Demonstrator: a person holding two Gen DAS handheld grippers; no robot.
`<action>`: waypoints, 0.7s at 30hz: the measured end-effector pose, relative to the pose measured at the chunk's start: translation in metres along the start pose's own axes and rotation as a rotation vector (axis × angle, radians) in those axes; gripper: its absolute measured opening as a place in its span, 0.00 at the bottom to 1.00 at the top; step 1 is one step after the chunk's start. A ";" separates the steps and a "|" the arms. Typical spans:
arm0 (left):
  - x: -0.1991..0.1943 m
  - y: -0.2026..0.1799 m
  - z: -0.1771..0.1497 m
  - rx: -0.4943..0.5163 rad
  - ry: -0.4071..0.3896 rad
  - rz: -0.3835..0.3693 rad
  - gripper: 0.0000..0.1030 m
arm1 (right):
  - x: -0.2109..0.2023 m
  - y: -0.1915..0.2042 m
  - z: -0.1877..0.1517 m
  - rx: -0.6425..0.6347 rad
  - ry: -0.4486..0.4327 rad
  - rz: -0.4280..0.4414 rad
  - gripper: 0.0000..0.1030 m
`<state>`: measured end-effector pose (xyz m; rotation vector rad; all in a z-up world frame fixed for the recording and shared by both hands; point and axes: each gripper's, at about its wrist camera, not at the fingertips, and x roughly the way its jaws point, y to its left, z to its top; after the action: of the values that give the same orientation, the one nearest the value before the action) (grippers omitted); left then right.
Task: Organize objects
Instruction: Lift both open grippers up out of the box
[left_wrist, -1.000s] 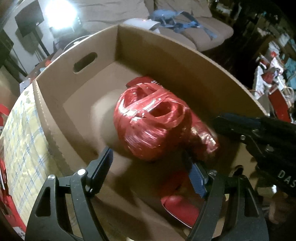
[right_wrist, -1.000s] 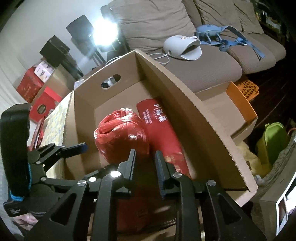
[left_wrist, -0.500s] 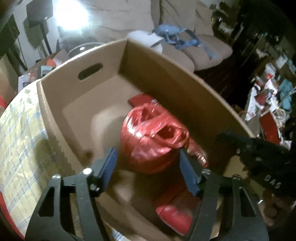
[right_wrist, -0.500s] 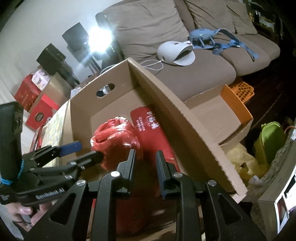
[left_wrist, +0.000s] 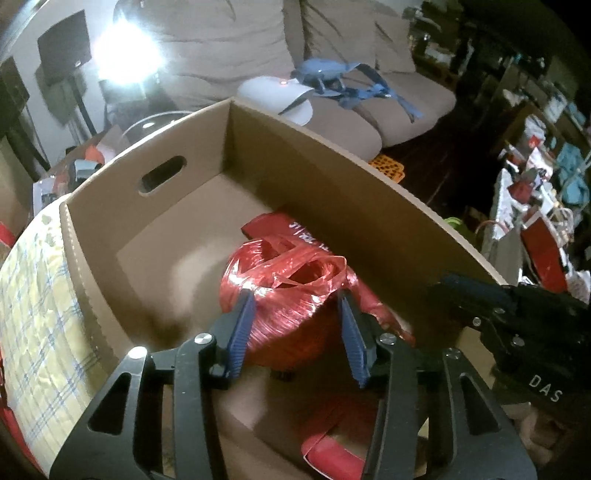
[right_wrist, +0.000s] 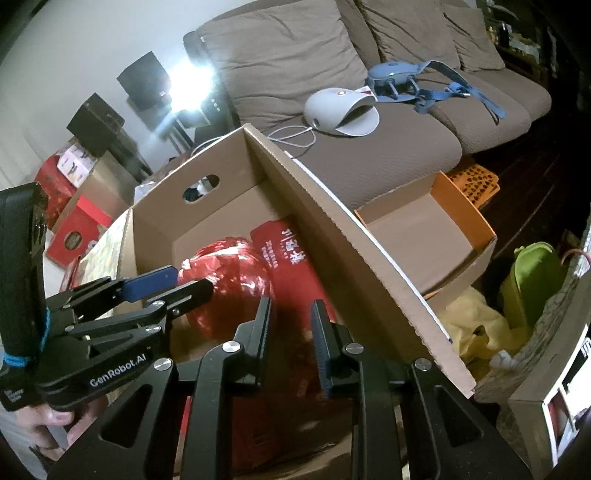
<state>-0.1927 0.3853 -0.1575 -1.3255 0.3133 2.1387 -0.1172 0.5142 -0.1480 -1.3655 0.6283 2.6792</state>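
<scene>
l gripper (left_wrist: 295, 328) just closing round red twine ball (left_wrist: 284, 295) in box (left_wrist: 314, 173); r gripper (right_wrist: 291, 332) empty, near-clenched beside it; ball not yet lifted.

Red twine ball (left_wrist: 284, 295); brown cardboard box (left_wrist: 147, 206); yellow-blue plaid cloth (left_wrist: 33, 314); blue-padded black left claw (left_wrist: 295, 332).

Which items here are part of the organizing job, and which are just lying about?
Part of the job:
- cardboard box
- red twine ball, between the left tool's closing pads
- red packet beside it in the box
- right tool, empty

Lying about:
- white device and blue straps on the sofa
- orange-edged box
- green container
</scene>
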 end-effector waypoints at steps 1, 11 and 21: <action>0.000 0.003 0.000 -0.013 0.006 -0.004 0.46 | 0.000 0.001 0.000 -0.002 0.001 0.000 0.21; -0.002 0.028 -0.005 -0.051 0.028 0.145 0.45 | 0.001 0.003 -0.001 -0.008 0.004 -0.001 0.21; -0.003 0.039 -0.008 -0.085 0.037 0.173 0.45 | 0.000 0.004 -0.001 -0.010 0.000 -0.001 0.21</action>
<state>-0.2094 0.3490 -0.1631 -1.4341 0.3675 2.2947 -0.1180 0.5099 -0.1472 -1.3681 0.6152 2.6848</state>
